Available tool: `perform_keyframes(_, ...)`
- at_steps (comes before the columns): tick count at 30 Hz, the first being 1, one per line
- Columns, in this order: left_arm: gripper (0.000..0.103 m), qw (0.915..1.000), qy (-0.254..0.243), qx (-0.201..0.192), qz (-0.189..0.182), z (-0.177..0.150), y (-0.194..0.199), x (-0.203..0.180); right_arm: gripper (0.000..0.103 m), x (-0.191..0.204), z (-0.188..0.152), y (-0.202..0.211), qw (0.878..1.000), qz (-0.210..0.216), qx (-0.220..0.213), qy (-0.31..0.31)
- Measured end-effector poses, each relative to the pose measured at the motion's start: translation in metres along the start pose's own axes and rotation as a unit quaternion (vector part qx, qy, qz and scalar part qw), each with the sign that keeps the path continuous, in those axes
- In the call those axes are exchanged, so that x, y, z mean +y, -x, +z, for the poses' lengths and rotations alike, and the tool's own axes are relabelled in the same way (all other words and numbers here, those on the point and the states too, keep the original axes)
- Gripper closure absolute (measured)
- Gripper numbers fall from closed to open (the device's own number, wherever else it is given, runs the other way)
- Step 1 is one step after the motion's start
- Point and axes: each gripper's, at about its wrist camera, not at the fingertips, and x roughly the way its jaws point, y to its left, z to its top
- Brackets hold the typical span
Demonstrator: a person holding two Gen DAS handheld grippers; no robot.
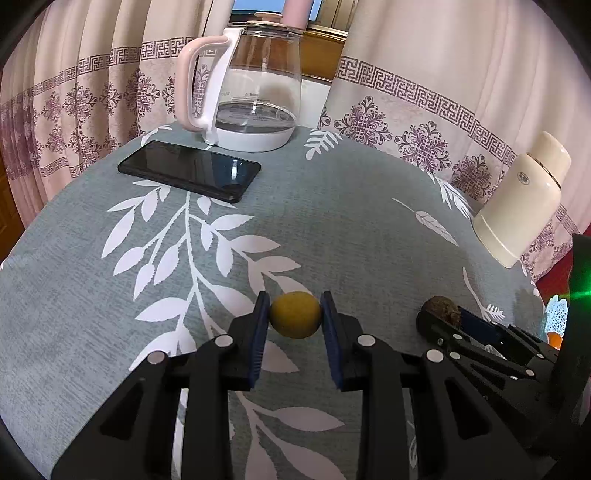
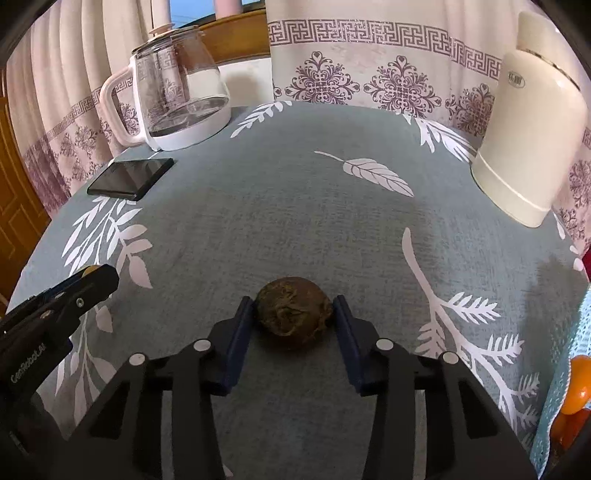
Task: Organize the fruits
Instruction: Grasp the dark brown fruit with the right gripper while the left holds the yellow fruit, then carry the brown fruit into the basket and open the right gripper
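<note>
Soft window daylight, heavy fisheye warp, dark corners, green flare

Matt woven tablecloth (image 1: 332,221); clear glass kettle (image 1: 255,85); glossy phone (image 1: 190,170); rough brown fruit (image 2: 293,312).

left tool (image 1: 294,314): black, blue pads, silver rivets | right tool (image 2: 293,314): same | white lettering, possibly "GenRobot.AI"

Patterned pink curtains (image 1: 424,74), window (image 1: 258,9), leaf-print grey tablecloth (image 1: 332,221)
</note>
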Motion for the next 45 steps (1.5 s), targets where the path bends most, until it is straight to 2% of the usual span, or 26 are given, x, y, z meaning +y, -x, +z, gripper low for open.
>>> perform_keyframes(11, 0.074, 1.0000, -0.005, -0.003, -0.007, -0.001, 0.003, -0.003, 0.059, -0.018, -0.017, 0.031, 0.999, 0.018, -0.017, -0.045)
perform_keyframes(24, 0.074, 0.9997, -0.018, -0.007, -0.013, -0.005, 0.008, -0.011, 0.059, -0.026, -0.034, 0.082, 0.996, 0.027, -0.049, -0.070)
perform_keyframes(33, 0.074, 0.9995, -0.026, -0.009, -0.016, -0.006, 0.011, -0.015, 0.059, -0.046, -0.047, 0.123, 0.993, 0.010, -0.078, -0.093)
perform_keyframes(45, 0.074, 0.9993, -0.033, -0.011, -0.018, -0.008, 0.013, -0.018, 0.059, -0.089, -0.065, 0.162, 0.984, -0.037, -0.106, -0.138)
